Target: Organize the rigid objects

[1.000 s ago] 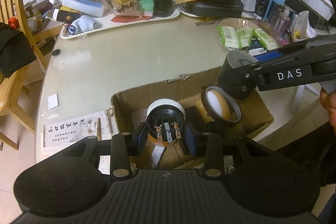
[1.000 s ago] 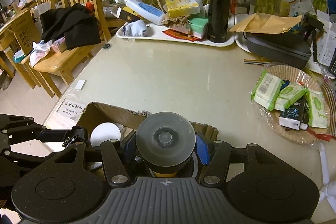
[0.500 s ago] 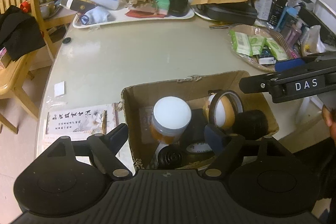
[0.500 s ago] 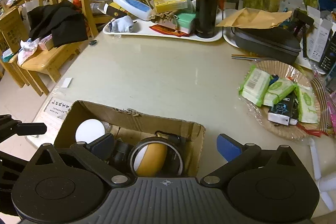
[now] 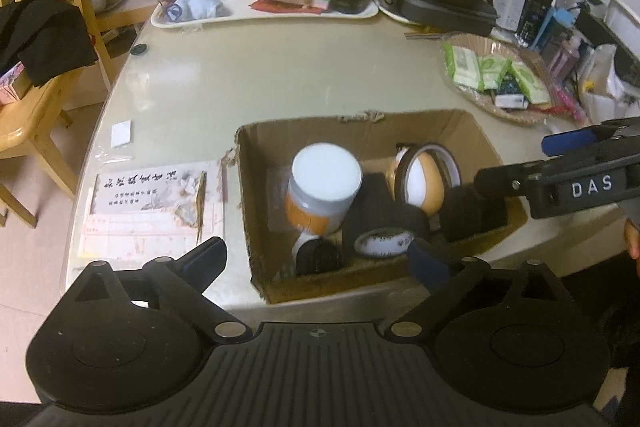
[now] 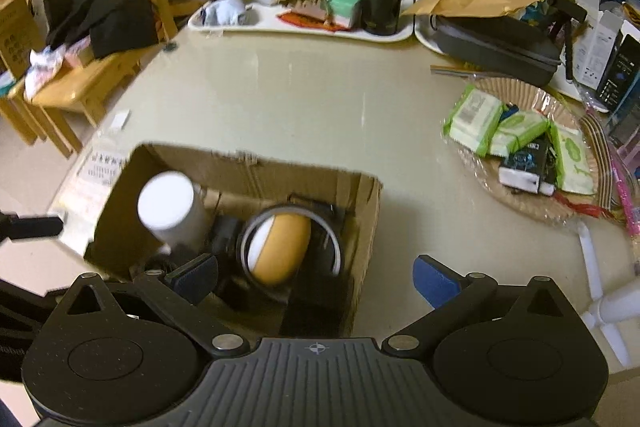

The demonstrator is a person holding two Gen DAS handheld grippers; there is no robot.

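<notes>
On a cluttered pale dining table [image 5: 280, 75], the cardboard box [image 5: 360, 131] now holds the black plug part [image 5: 318, 257] the left gripper [image 5: 320, 259] pinched a second ago and the dark round piece [image 5: 460, 213] the right gripper [image 6: 316, 279] carried. Both sets of jaws have just swung wide, empty. These two drops look done (the white-lidded jar [image 5: 326, 187] and tape roll [image 5: 426, 179] sit alongside), freeing both hands.

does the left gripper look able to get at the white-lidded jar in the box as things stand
Probably yes. The left gripper hangs over the open-topped cardboard box with its jaws spread wide and empty, having just been opening. The white-lidded jar shows uncovered just ahead, though it leans among other items, so grip may be awkward.
</notes>
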